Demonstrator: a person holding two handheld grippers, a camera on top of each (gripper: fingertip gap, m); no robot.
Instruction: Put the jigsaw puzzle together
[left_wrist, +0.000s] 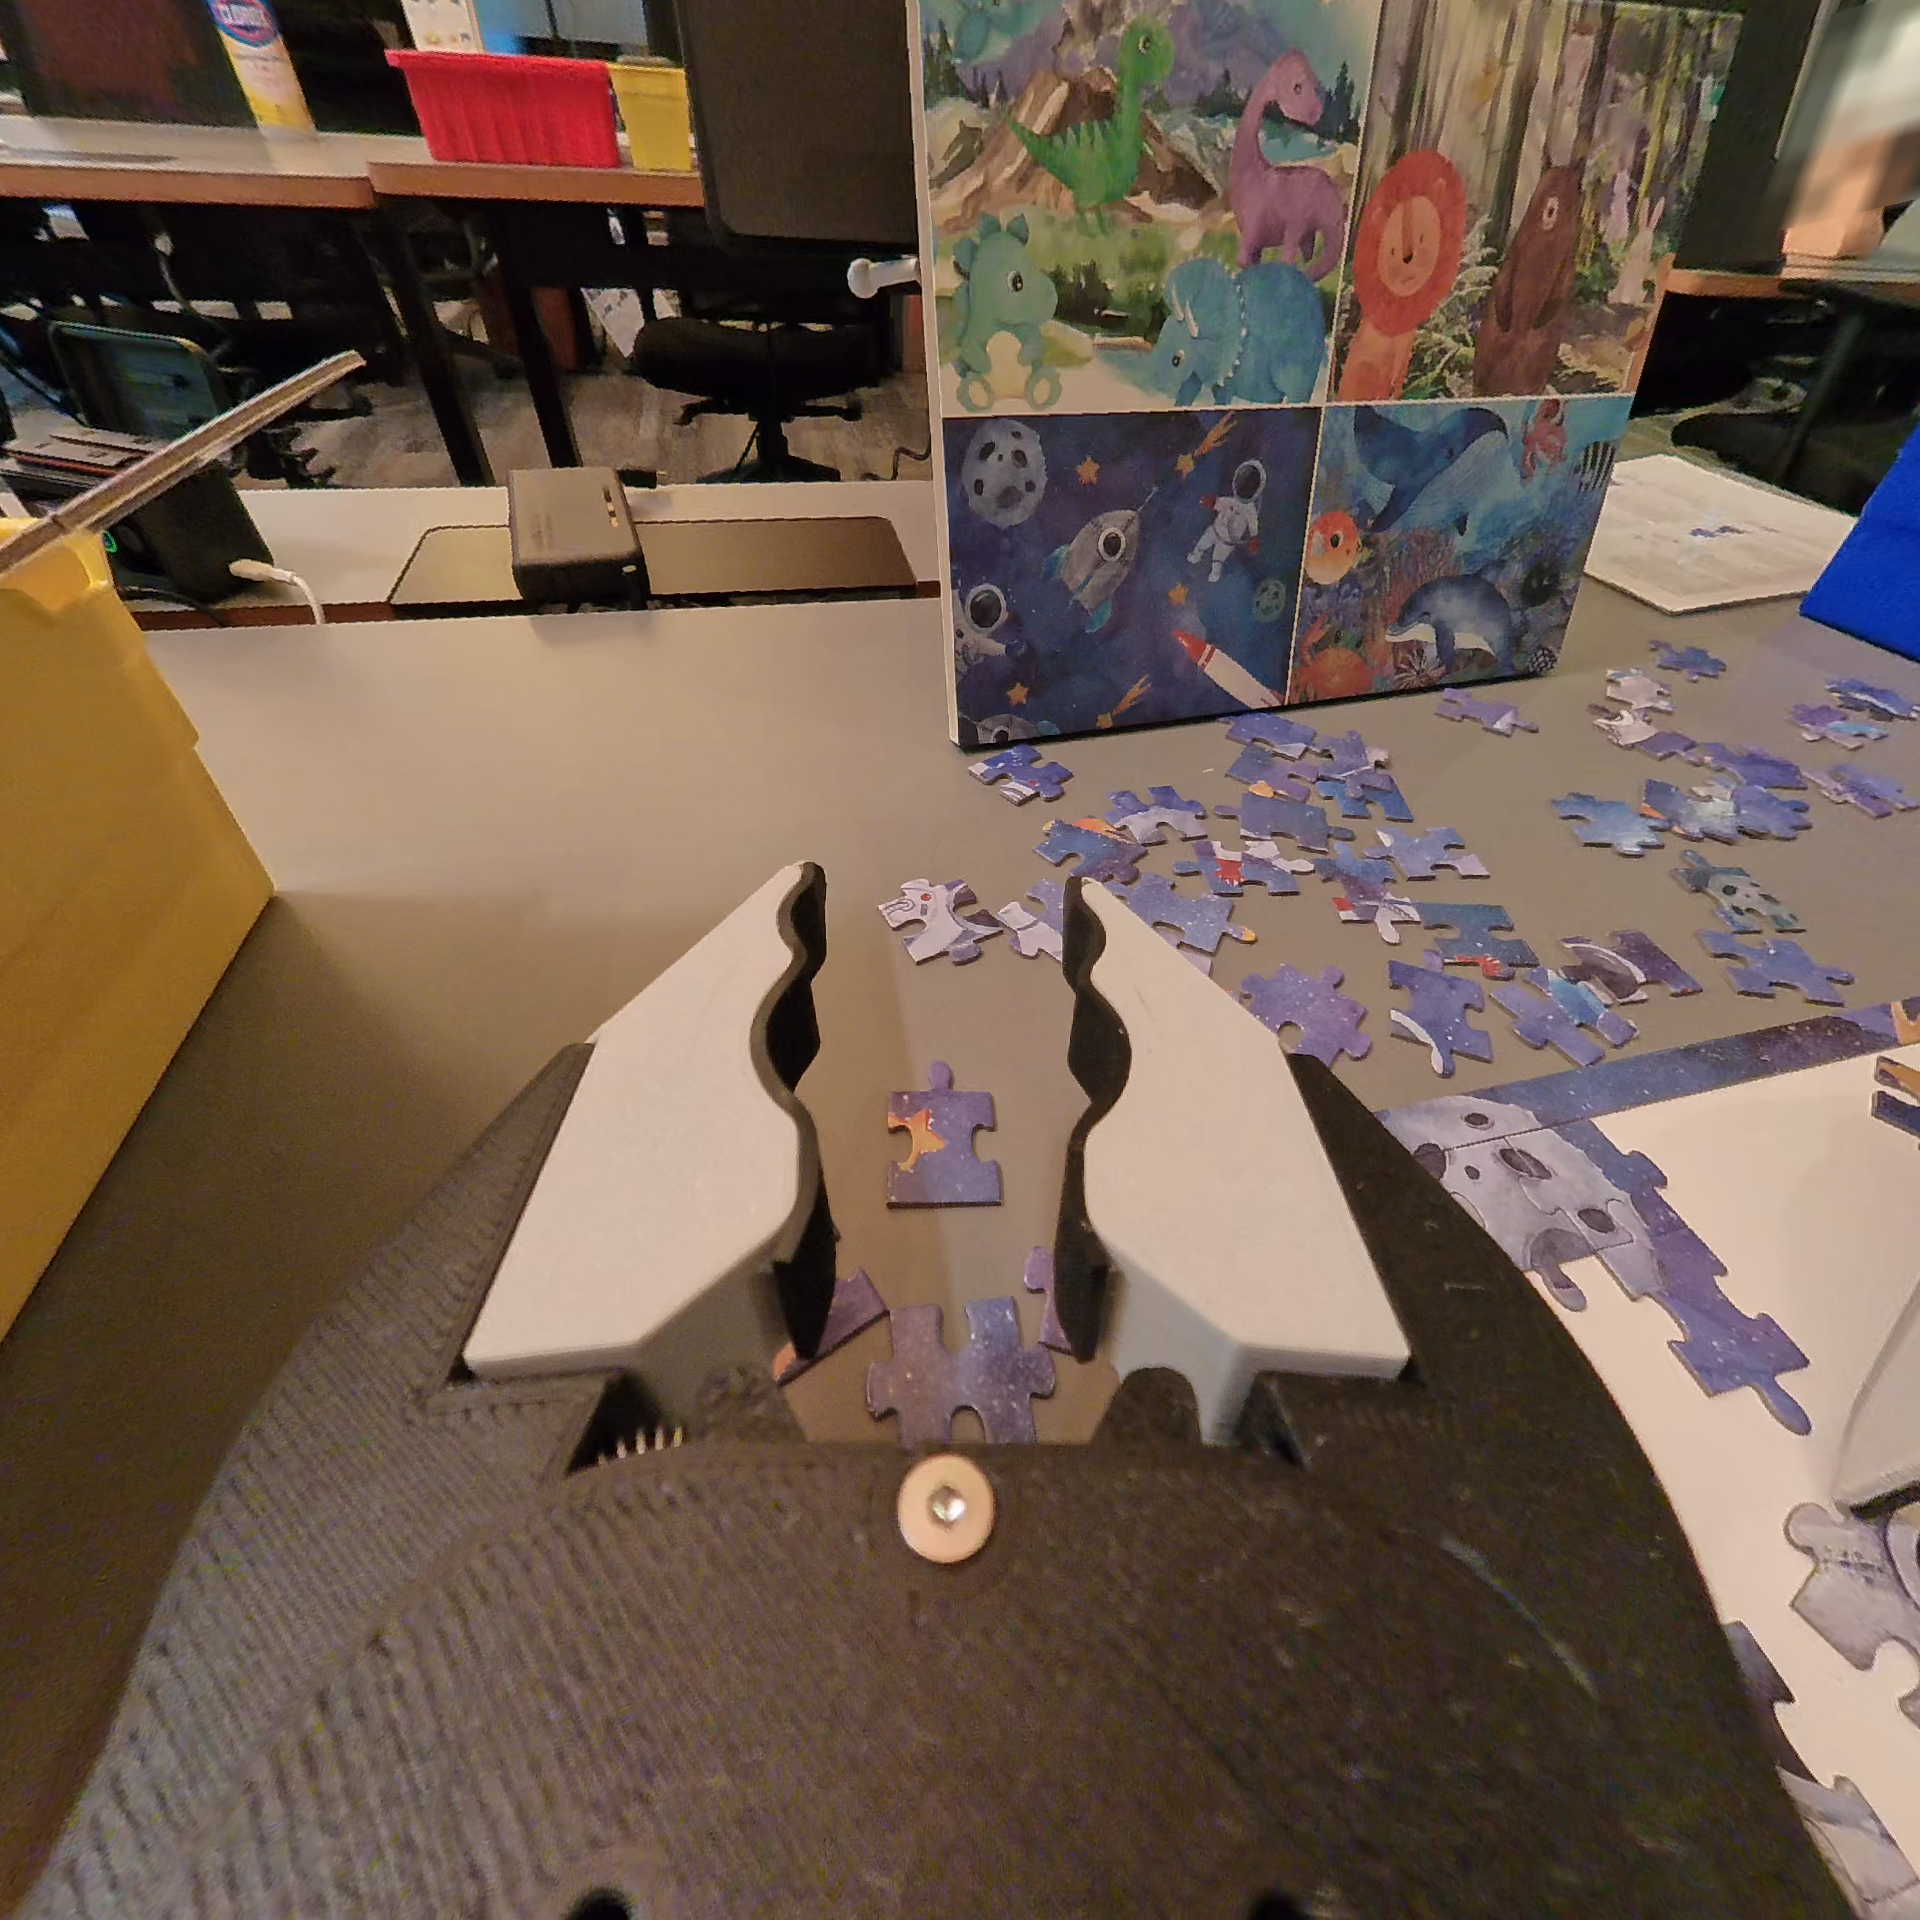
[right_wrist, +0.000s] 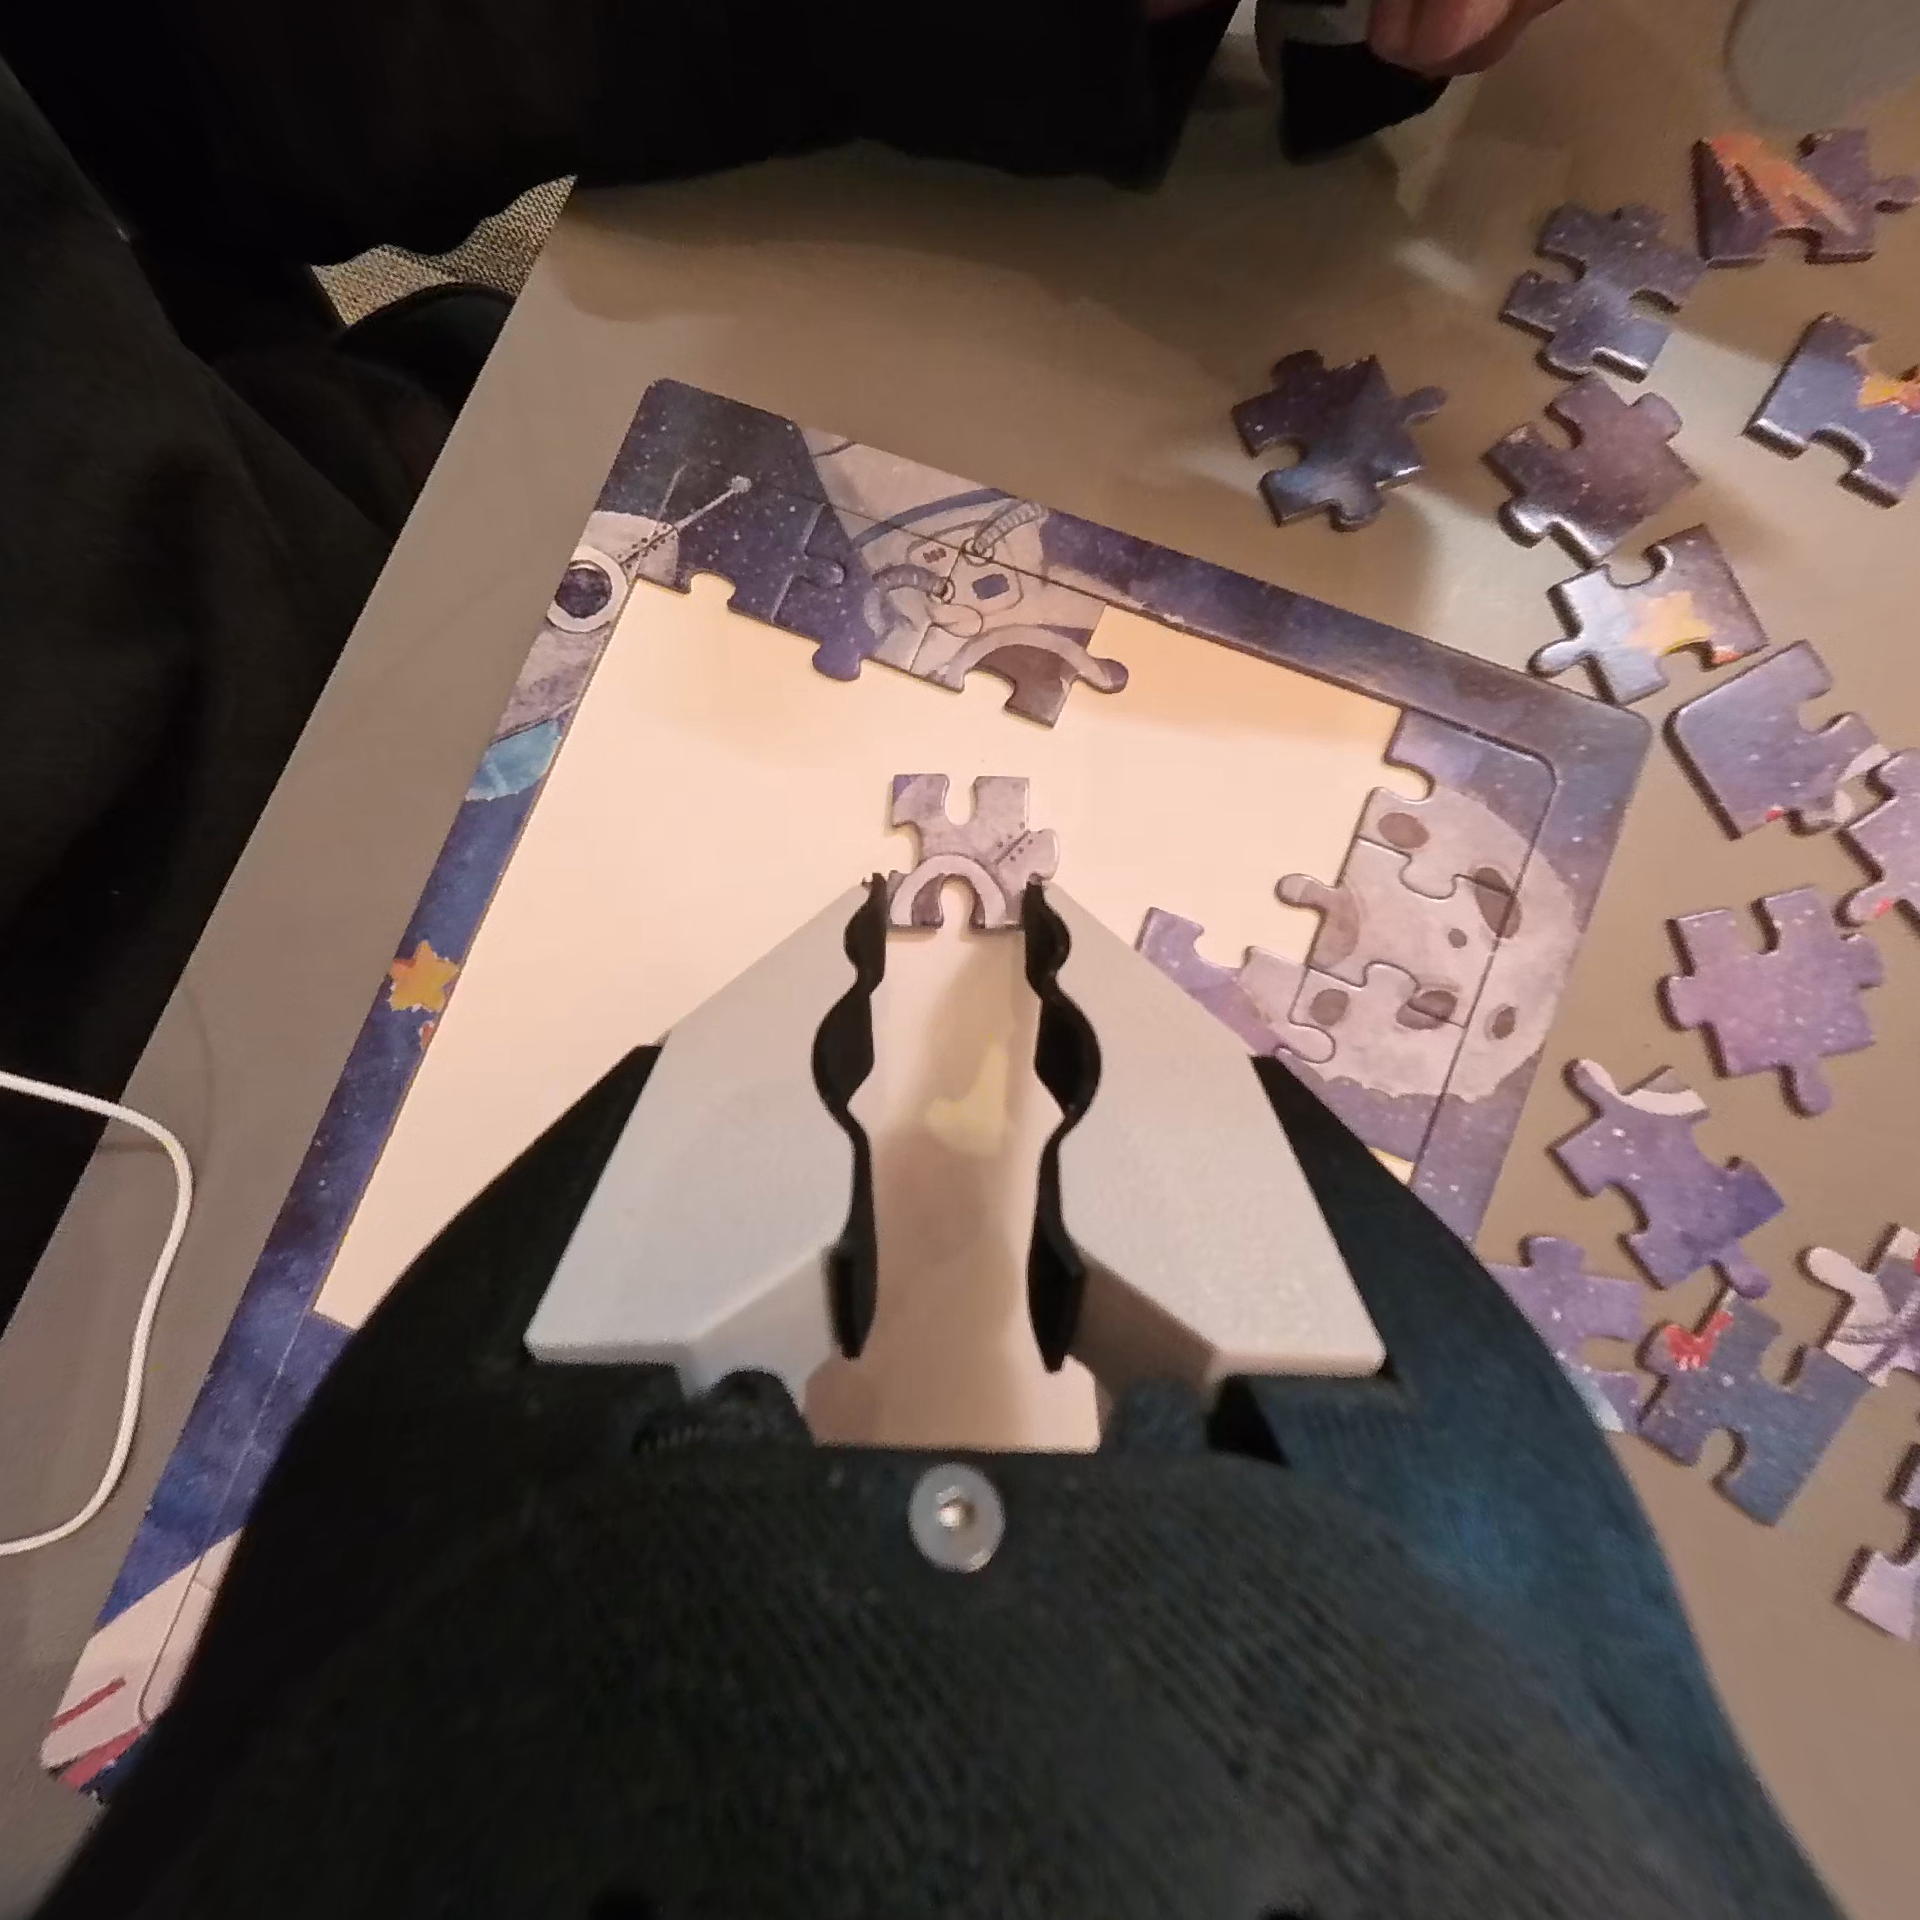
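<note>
Purple, star-speckled loose puzzle pieces (left_wrist: 1340, 821) on grey table (left_wrist: 582, 748). Pale grey piece (right_wrist: 971, 847) over cream tray (right_wrist: 748, 935) bordered in starry blue.

I see warm, dim indoor light. The grey matte tabletop (left_wrist: 540, 790) shows soft shadows, and pale glare streaks it near the scattered purple jigsaw pieces (right_wrist: 1621, 488), which blur toward the right edge. Wide-angle bending curves both views' borders.

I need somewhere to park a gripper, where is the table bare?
Bare grey tabletop lies between the yellow padded envelope and the upright illustrated puzzle box. Right of it, loose purple jigsaw pieces crowd the surface.
</note>
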